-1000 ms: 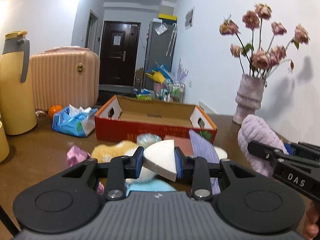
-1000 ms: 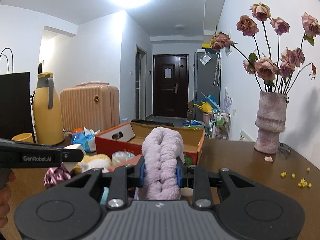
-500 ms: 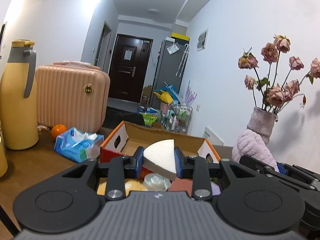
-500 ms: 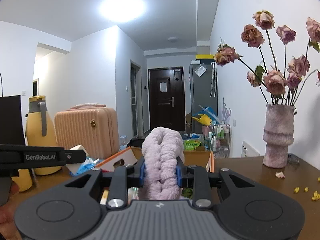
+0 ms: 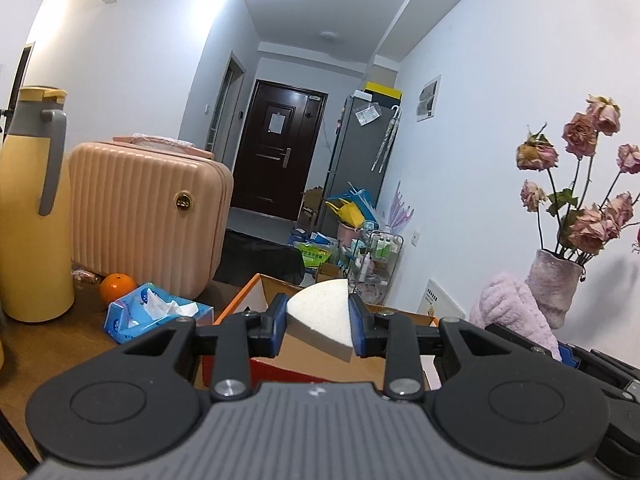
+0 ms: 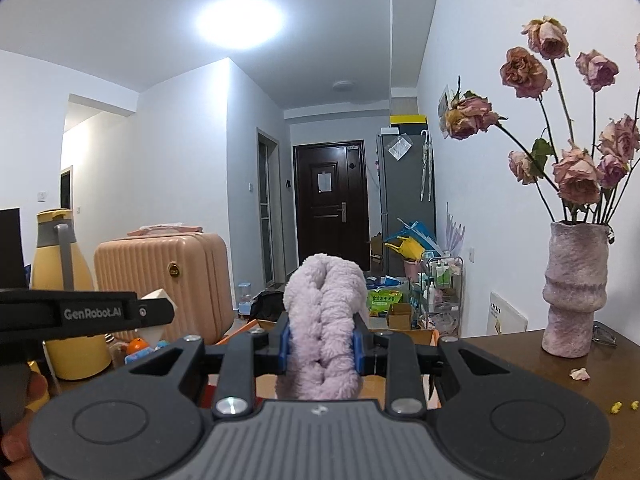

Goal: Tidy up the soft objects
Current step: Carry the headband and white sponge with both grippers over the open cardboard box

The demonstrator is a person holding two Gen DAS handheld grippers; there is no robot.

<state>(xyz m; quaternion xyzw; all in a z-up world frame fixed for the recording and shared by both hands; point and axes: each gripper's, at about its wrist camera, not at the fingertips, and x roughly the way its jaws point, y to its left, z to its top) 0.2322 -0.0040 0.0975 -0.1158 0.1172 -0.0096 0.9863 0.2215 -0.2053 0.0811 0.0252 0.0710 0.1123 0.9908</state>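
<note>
My left gripper (image 5: 319,326) is shut on a white wedge-shaped sponge (image 5: 320,320), held in the air just in front of the open cardboard box (image 5: 256,298) with red sides. My right gripper (image 6: 322,340) is shut on a fluffy lilac cloth (image 6: 324,320), also raised, with the box (image 6: 404,336) behind and below it. In the left wrist view the lilac cloth (image 5: 512,312) shows at the right with the other gripper under it. In the right wrist view the left gripper's finger (image 6: 92,312) and the sponge's tip (image 6: 160,296) show at the left.
On the brown table (image 5: 60,340) stand a yellow thermos (image 5: 28,208), a pink suitcase (image 5: 144,216), an orange (image 5: 116,286) and a blue tissue pack (image 5: 156,312). A vase of dried roses (image 6: 574,292) stands at the right, with petals and yellow crumbs (image 6: 622,406) near it.
Both grippers have risen and moved forward toward the box, each keeping its hold. The pile of soft things on the table has dropped out of view below them.
</note>
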